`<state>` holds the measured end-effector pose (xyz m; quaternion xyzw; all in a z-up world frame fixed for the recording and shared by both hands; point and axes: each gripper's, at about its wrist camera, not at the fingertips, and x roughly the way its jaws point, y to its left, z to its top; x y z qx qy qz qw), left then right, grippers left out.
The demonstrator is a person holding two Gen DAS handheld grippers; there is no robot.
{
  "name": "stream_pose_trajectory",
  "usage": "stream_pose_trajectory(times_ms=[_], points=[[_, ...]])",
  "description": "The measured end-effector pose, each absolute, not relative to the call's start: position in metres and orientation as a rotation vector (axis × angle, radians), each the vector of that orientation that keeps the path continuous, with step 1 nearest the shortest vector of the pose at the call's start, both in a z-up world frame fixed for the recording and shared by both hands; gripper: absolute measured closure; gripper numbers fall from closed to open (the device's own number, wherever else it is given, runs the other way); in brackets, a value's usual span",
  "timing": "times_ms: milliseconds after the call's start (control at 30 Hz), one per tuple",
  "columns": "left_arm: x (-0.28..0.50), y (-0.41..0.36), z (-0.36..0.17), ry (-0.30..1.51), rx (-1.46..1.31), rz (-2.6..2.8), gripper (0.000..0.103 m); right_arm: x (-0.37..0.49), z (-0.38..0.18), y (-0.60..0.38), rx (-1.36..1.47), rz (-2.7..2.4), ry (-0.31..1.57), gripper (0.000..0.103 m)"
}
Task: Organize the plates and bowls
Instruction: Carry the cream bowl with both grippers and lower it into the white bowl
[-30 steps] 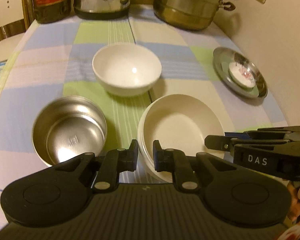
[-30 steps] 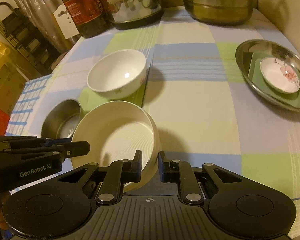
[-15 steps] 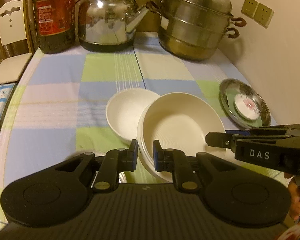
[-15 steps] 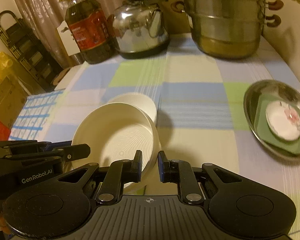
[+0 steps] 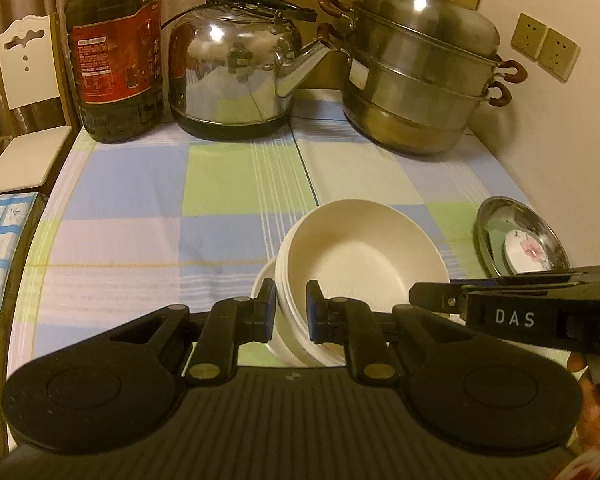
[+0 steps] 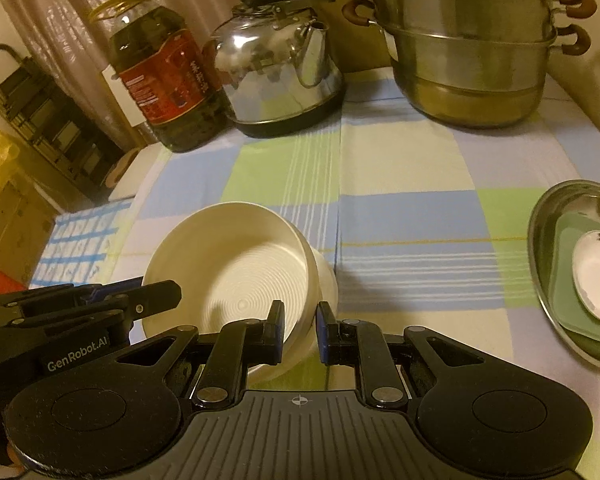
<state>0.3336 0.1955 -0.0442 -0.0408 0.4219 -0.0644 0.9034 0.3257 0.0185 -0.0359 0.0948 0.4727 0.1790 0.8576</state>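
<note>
A large white ribbed bowl (image 5: 356, 256) (image 6: 236, 268) hangs tilted between both grippers. My left gripper (image 5: 292, 312) is shut on its near rim, one finger inside and one outside. My right gripper (image 6: 300, 332) is shut on the opposite rim in the same way. Each gripper shows in the other's view: the right gripper (image 5: 420, 296) and the left gripper (image 6: 156, 298). A smaller white bowl (image 5: 265, 274) (image 6: 326, 276) stands on the tablecloth directly under the large one and is mostly hidden by it. Whether the two bowls touch I cannot tell.
A steel plate (image 5: 496, 216) (image 6: 560, 208) at the right edge holds a green square dish (image 6: 568, 276) and a small flowered saucer (image 6: 596, 276). At the back stand an oil bottle (image 5: 116, 52), a kettle (image 5: 236, 68) and a steamer pot (image 5: 420, 80). The wall runs along the right.
Both grippers carried the large white bowl up and away, over the smaller white bowl. The steel bowl at the near left has dropped out of view.
</note>
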Motion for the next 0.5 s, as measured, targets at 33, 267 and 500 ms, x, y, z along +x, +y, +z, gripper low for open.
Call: stream_pose_trajectory(times_ms=[33, 267, 500], points=[[0.337, 0.196, -0.045, 0.875, -0.085, -0.134, 0.089, 0.329, -0.037, 0.019, 0.205, 0.373, 0.999, 0.086], [0.351, 0.199, -0.06, 0.912, -0.082, -0.139, 0.089, 0.344, -0.053, 0.018, 0.253, 0.355, 1.061, 0.086], [0.358, 0.203, -0.071, 0.941, -0.087, -0.138, 0.089, 0.351, -0.062, 0.022, 0.242, 0.344, 1.087, 0.086]])
